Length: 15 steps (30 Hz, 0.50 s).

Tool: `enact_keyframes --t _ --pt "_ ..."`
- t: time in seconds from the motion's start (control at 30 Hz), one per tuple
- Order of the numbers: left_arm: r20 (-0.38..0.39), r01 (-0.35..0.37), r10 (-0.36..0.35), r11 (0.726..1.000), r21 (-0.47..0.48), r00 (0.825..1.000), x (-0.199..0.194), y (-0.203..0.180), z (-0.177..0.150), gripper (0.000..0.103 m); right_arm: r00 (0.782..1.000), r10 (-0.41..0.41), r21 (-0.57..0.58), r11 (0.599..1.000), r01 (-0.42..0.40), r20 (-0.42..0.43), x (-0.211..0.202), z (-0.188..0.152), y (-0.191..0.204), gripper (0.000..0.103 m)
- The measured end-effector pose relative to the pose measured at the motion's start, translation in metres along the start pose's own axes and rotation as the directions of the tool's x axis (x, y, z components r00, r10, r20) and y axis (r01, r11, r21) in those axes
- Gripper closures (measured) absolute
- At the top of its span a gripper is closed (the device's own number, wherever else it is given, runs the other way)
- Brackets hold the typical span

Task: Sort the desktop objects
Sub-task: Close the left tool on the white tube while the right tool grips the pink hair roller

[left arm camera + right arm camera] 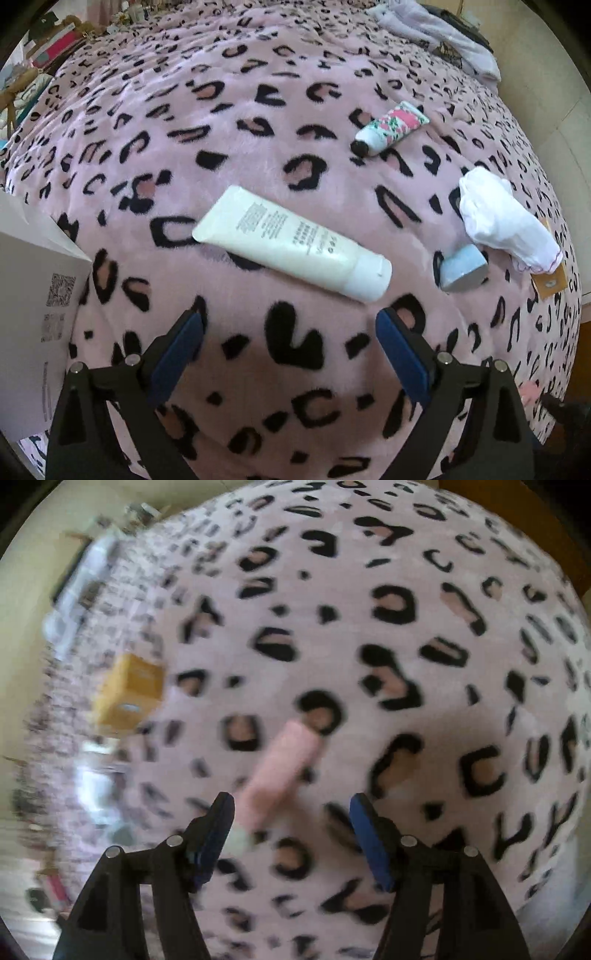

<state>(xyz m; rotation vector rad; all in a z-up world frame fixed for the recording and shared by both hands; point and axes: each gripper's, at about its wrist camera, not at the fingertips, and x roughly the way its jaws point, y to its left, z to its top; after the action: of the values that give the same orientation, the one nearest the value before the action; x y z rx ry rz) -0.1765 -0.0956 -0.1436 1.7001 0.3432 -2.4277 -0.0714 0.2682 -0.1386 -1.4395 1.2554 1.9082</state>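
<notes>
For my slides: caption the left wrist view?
Open left gripper above a white tube on a leopard-print blanket.

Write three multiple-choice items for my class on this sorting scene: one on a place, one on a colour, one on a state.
1. What lies nearest ahead of the left gripper?
A. white tube
B. floral tube
C. white sock

2. What colour is the cap of the floral tube?
A. white
B. black
C. blue

3. How is the right gripper?
A. shut on the pink tube
B. shut, empty
C. open

Answers:
1 A, the white tube lies just beyond its fingertips.
2 B, its end is black.
3 C, the jaws stand apart, the pink tube lying on the blanket.
</notes>
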Motion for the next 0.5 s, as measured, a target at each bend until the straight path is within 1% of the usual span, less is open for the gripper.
enact_keyframes --t 0.07,0.13,0.27,0.3,0.33,0.4,0.5 --pt "0.015 0.008 -0.008 1.0 0.002 1.0 -0.002 0.0 0.002 0.007 0.999 0.049 0.031 0.998 -0.049 0.004 -0.001 -0.001 0.002 0.036" --pt "0.011 0.009 -0.009 1.0 0.006 1.0 0.001 0.0 0.005 0.007 0.999 0.052 0.032 0.998 -0.052 0.004 0.007 0.001 0.008 0.036" --pt "-0.011 0.043 -0.043 0.999 -0.012 0.999 0.013 0.002 0.009 0.005 0.998 0.056 0.041 0.998 -0.055 -0.009 0.03 0.011 0.014 0.036" --pt "-0.013 0.041 -0.041 0.999 -0.013 0.999 0.016 0.001 0.009 0.004 0.998 0.055 0.044 0.998 -0.054 -0.012 0.037 0.012 0.017 0.036" --pt "-0.014 0.033 -0.033 0.999 -0.012 0.999 0.018 -0.001 0.009 0.004 0.999 0.051 0.043 0.998 -0.05 -0.014 0.039 0.019 0.022 0.036" --pt "-0.021 0.007 -0.008 1.0 -0.009 1.0 0.025 -0.005 0.01 0.003 0.999 0.042 0.038 0.998 -0.041 -0.003 0.044 0.021 0.021 0.036" --pt "-0.013 -0.011 0.011 1.0 -0.027 1.0 0.029 -0.01 0.014 0.001 1.0 0.028 0.014 0.999 -0.028 -0.001 0.051 0.019 0.017 0.036"
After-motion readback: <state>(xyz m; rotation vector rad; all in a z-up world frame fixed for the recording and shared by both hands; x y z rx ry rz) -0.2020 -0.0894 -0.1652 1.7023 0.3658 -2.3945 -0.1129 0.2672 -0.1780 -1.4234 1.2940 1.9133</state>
